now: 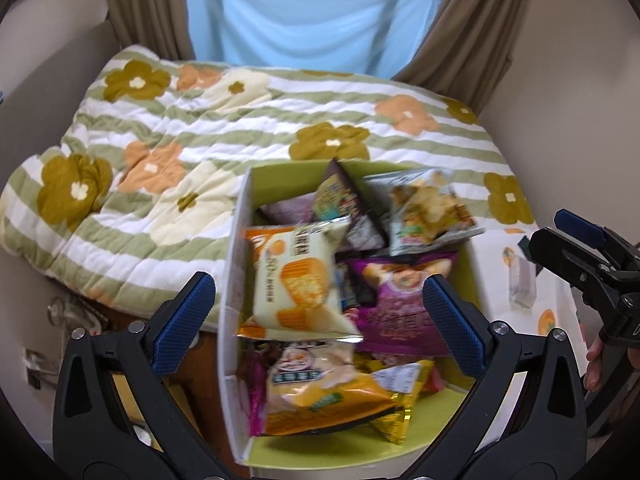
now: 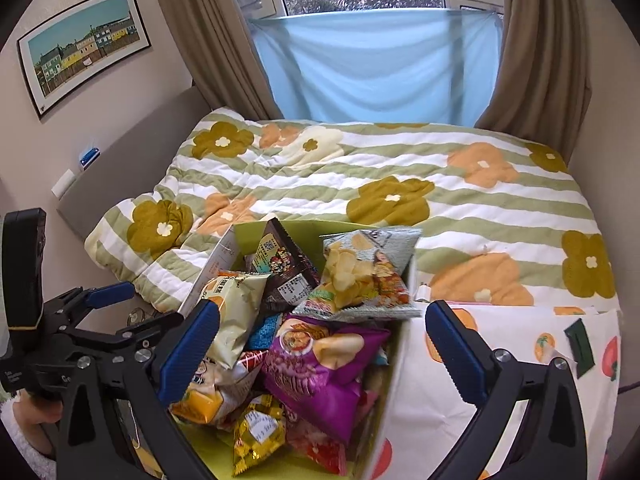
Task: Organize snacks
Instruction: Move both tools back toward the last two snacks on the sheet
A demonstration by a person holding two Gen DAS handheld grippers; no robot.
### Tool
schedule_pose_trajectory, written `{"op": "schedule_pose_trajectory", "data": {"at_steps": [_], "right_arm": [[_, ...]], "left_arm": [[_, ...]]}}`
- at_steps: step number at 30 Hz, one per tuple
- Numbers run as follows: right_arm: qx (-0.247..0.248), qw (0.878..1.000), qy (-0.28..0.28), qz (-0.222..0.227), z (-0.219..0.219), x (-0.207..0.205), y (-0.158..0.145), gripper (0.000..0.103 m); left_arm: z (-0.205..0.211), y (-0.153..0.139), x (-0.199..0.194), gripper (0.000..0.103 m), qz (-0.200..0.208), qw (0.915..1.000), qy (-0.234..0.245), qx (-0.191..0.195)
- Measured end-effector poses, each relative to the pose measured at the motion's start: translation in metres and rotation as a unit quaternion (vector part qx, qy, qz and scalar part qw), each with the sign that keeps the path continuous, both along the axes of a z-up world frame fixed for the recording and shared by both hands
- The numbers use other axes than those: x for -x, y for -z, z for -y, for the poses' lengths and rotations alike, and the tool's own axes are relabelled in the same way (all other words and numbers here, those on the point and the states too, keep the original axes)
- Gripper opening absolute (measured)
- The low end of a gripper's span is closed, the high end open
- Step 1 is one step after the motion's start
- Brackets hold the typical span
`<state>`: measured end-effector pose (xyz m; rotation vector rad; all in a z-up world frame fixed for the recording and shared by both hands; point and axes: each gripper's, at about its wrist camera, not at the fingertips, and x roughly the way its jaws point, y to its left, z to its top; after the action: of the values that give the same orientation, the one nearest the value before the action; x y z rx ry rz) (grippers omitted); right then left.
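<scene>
Both grippers hang empty, fingers wide, over the box (image 1: pixel 236 248) stuffed with snacks by the bed. The cream cake packet (image 1: pixel 296 280) sits dead ahead of the left gripper (image 1: pixel 318 322), long axis pointing away; right gripper (image 2: pixel 322 354) is over the purple chip bag (image 2: pixel 320 364).

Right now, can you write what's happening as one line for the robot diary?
task: organize snacks | left gripper: open, empty, over box | right gripper: open, empty | snack box: full of packets | purple chip bag: on top
</scene>
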<state>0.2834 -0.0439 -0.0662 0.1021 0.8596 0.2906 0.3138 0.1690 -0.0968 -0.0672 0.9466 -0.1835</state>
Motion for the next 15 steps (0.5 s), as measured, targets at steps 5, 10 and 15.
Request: {"op": "schedule_pose_trajectory", "data": {"at_steps": [5, 10, 15], "right_arm": [[-0.013, 0.999, 0.024, 0.018, 0.036, 0.018, -0.011, 0.103], [-0.007, 0.999, 0.042, 0.028, 0.090, 0.035, -0.018, 0.103], [0.021, 0.999, 0.042, 0.024, 0.156, 0.045, -0.022, 0.103]], "left_arm": [[0.037, -0.015, 0.012, 0.103, 0.021, 0.9996, 0.015, -0.010], [0.093, -0.021, 0.026, 0.103, 0.030, 0.9992, 0.023, -0.009], [0.171, -0.019, 0.035, 0.103, 0.029, 0.9989, 0.037, -0.004]]}}
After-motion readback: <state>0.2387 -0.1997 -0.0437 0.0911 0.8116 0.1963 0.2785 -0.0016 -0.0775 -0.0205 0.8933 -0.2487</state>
